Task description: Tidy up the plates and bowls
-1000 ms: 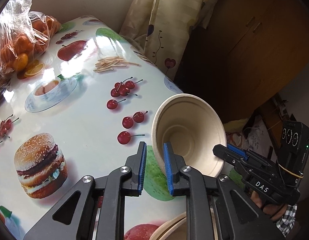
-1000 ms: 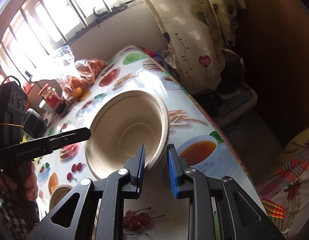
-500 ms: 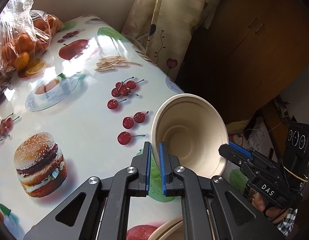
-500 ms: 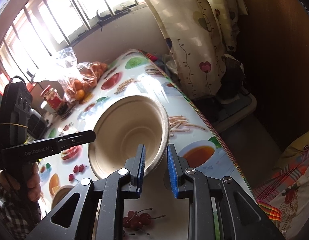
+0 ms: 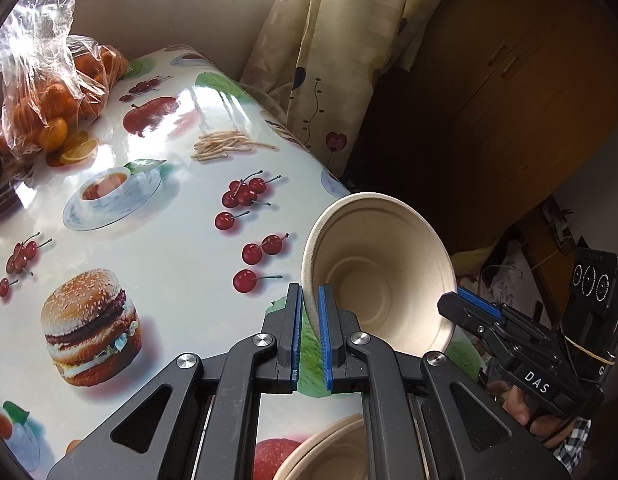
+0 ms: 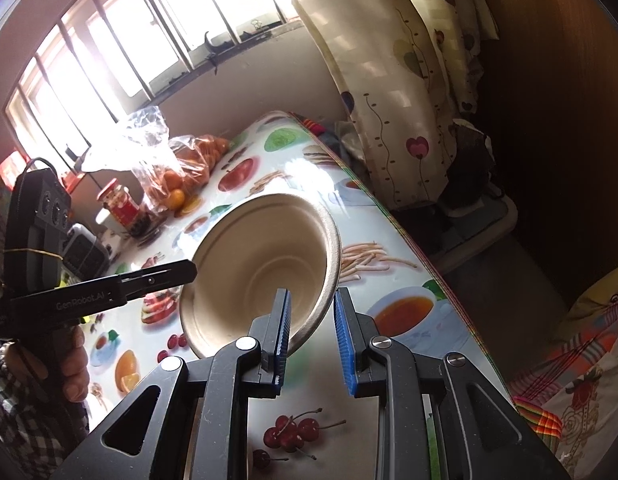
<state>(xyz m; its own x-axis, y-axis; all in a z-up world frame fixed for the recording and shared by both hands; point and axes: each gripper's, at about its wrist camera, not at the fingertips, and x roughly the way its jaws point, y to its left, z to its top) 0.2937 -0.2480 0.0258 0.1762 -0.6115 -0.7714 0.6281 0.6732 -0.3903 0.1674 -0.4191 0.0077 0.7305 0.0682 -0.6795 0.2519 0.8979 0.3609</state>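
Bowl: a beige moulded-fibre bowl hung tilted above the near right table edge, mouth facing the cameras.
Left gripper: pinched its left rim.
Right gripper: clamped its right rim.
Tablecloth: glossy fruit-print oilcloth beneath.

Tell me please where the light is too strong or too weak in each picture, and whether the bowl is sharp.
Left wrist view: white glare on the shiny tablecloth, the cabinet dark, the bowl sharp. Right wrist view: the window is blown out to white, the right side falls into shadow, straight lines bend near the edges, and the bowl is sharp.
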